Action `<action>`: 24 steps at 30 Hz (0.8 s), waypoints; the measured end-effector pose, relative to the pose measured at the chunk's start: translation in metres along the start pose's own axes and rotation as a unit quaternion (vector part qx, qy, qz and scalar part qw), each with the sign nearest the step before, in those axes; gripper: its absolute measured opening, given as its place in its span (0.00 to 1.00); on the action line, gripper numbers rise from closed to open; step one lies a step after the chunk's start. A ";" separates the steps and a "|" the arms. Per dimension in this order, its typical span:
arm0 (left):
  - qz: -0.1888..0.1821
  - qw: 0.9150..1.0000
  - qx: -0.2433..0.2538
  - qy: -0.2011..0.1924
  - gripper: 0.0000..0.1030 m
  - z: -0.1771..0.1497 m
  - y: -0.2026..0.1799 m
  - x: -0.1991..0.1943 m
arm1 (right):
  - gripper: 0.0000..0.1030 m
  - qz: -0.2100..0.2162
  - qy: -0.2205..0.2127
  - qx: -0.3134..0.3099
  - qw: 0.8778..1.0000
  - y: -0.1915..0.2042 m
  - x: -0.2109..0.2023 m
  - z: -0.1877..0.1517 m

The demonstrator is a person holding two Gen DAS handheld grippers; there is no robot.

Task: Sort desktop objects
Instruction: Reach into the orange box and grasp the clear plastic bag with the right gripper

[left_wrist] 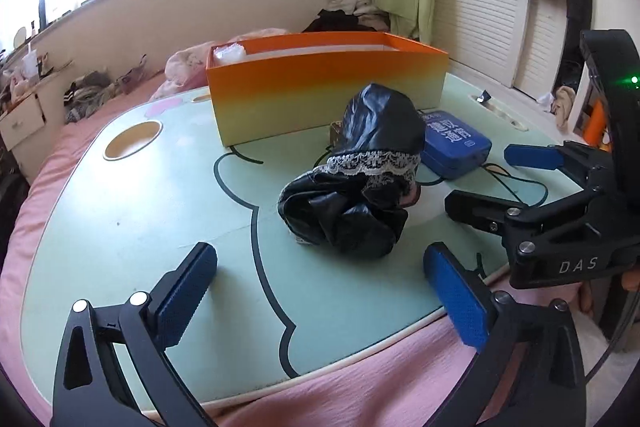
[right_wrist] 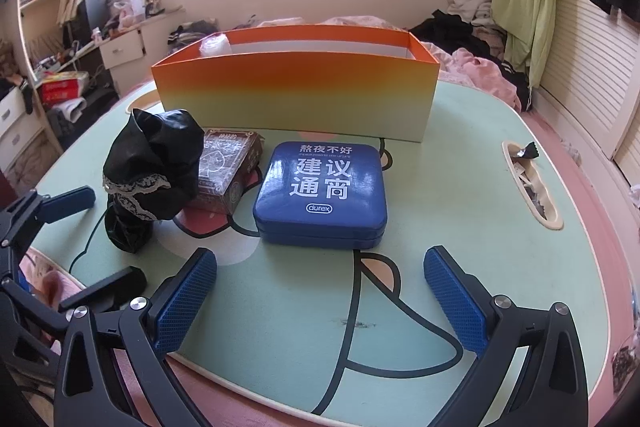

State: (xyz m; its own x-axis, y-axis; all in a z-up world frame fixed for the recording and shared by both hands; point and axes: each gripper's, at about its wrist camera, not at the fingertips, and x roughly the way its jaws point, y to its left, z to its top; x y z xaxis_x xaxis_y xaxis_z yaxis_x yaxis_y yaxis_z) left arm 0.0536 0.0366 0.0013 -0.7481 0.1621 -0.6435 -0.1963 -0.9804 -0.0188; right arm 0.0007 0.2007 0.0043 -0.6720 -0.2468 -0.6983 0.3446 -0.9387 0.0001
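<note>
The left tongs (left_wrist: 320,291) and right tongs (right_wrist: 320,303) were held released above the counter (right_wrist: 460,155), empty, each aimed at one item: the black lace-trimmed bundle (left_wrist: 360,171) and the blue tin (right_wrist: 322,191). Behind them the orange box (right_wrist: 296,91) was seen holding a clear wrapped object (right_wrist: 216,45); the rest of its interior was hidden.

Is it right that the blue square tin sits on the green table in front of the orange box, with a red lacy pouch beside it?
Not quite: the lacy pouch is black, not red, as the right wrist view shows. The blue square tin does sit on the green table in front of the orange box.
</note>
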 end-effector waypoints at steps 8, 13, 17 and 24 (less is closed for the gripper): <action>0.001 1.000 0.000 -0.002 1.00 -0.005 0.003 -0.001 | 0.97 0.017 -0.017 0.015 1.000 -0.004 -0.007 -0.003; 0.000 1.000 -0.001 -0.002 1.00 -0.003 0.001 0.005 | 0.40 0.038 -0.048 0.042 0.997 -0.014 -0.023 -0.005; 0.000 1.000 -0.001 -0.002 1.00 -0.003 0.002 0.005 | 0.30 0.083 -0.075 0.031 0.993 -0.007 -0.045 0.028; 0.000 1.000 0.000 -0.002 1.00 -0.003 0.002 0.004 | 0.49 0.231 0.013 0.074 0.970 0.012 0.000 0.147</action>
State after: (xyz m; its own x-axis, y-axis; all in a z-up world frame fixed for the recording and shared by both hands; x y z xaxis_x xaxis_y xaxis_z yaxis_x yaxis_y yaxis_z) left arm 0.0520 0.0348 -0.0040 -0.7504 0.1628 -0.6407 -0.1962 -0.9804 -0.0194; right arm -0.0921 0.1538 0.1095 -0.4513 -0.6445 -0.6172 0.5048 -0.7547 0.4190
